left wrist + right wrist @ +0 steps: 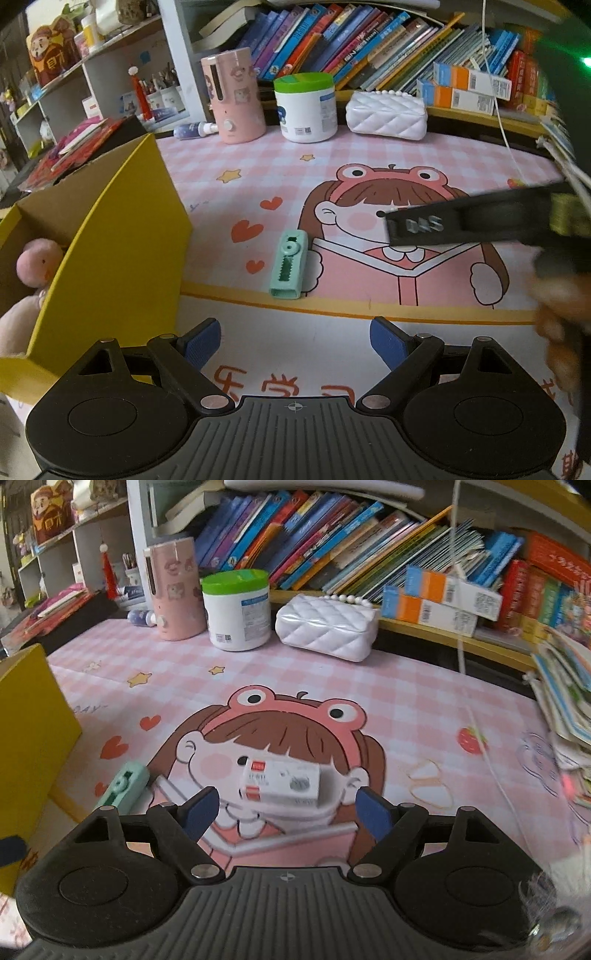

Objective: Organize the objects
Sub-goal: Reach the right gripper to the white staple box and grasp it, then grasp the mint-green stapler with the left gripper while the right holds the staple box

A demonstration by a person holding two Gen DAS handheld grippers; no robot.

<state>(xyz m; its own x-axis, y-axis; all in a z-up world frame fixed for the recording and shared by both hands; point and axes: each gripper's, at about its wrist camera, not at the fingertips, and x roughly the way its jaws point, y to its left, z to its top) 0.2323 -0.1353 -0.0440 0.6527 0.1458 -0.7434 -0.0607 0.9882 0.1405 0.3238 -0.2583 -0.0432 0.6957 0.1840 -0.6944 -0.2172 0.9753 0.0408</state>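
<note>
A mint green correction-tape case (pixel 289 264) lies on the pink cartoon desk mat (pixel 280 177), ahead of my open, empty left gripper (pixel 295 341). It also shows at the left of the right wrist view (pixel 125 787). A small white box with a red label (pixel 280 783) lies on the mat just ahead of my open right gripper (pixel 287 810), between the lines of its fingers. The right gripper's black arm (pixel 461 221) crosses the right side of the left wrist view and hides the white box there.
An open yellow cardboard box (pixel 122 236) with a pink plush toy (pixel 37 262) stands at the left. At the back stand a pink cylinder (pixel 236 99), a green-lidded white tub (pixel 306 107) and a white quilted purse (pixel 388 116). Leaning books (pixel 351 40) fill the shelf behind.
</note>
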